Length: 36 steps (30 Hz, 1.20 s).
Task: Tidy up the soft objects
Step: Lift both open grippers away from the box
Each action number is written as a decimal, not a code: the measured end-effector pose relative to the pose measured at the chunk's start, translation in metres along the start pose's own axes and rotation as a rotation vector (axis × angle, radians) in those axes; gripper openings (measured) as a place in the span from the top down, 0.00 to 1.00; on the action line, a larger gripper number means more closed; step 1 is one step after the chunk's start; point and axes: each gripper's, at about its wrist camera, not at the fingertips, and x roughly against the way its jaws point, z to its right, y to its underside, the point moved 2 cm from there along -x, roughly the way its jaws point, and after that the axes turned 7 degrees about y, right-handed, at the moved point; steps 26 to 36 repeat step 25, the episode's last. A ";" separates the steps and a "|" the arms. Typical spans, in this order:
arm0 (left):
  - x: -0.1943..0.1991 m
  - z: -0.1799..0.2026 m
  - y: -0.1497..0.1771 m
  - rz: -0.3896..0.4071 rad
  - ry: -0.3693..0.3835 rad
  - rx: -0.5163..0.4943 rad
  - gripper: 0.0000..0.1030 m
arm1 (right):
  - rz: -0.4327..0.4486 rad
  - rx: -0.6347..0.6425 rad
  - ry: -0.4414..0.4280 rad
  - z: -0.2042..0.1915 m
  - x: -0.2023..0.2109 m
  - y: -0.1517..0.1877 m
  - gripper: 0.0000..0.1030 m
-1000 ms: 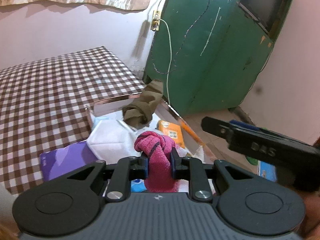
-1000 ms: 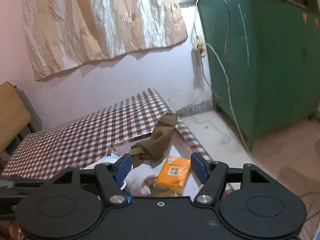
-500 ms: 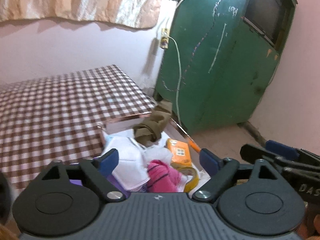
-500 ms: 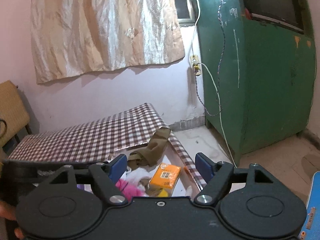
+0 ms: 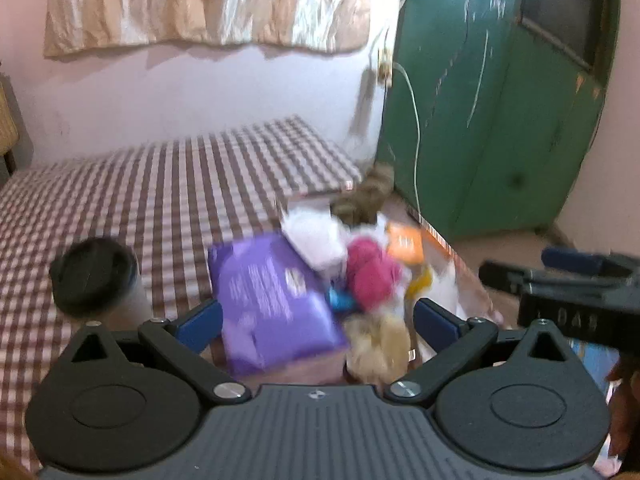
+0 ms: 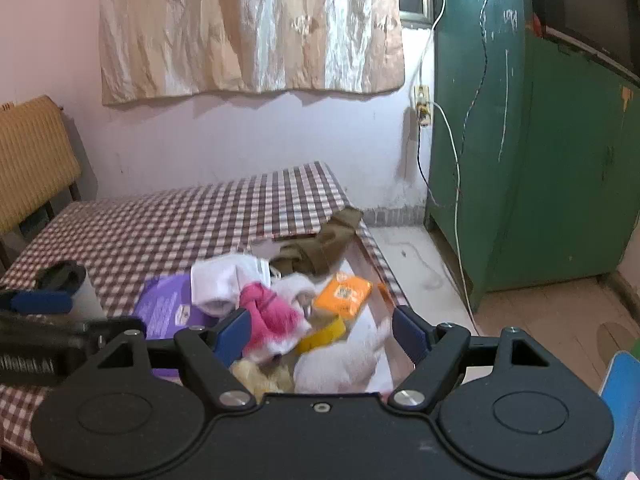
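Observation:
A pink cloth (image 5: 370,270) (image 6: 268,314) lies in an open box (image 5: 444,246) (image 6: 362,254) among soft things: white socks (image 6: 224,282), an olive cloth (image 5: 364,200) (image 6: 320,242), a white fluffy item (image 6: 344,364) and a yellowish fluffy item (image 5: 380,350) (image 6: 260,378). My left gripper (image 5: 318,322) is open and empty, held above and back from the box. My right gripper (image 6: 322,330) is open and empty above the box's near end. The right gripper also shows at the right of the left wrist view (image 5: 560,280).
A purple packet (image 5: 268,292) (image 6: 170,308), an orange packet (image 5: 406,242) (image 6: 344,292) and a yellow tape roll (image 6: 324,334) lie in the box. A black-lidded cup (image 5: 94,278) (image 6: 66,284) stands on the checkered bed (image 5: 140,200). A green cabinet (image 6: 540,160) is right.
My left gripper opened and let go of the pink cloth, which now lies in the box. Both grippers have pulled up and back from the box.

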 end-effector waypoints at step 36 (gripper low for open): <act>0.004 -0.010 0.036 -0.082 0.022 0.068 0.00 | -0.055 -0.004 0.035 -0.026 0.006 0.026 0.12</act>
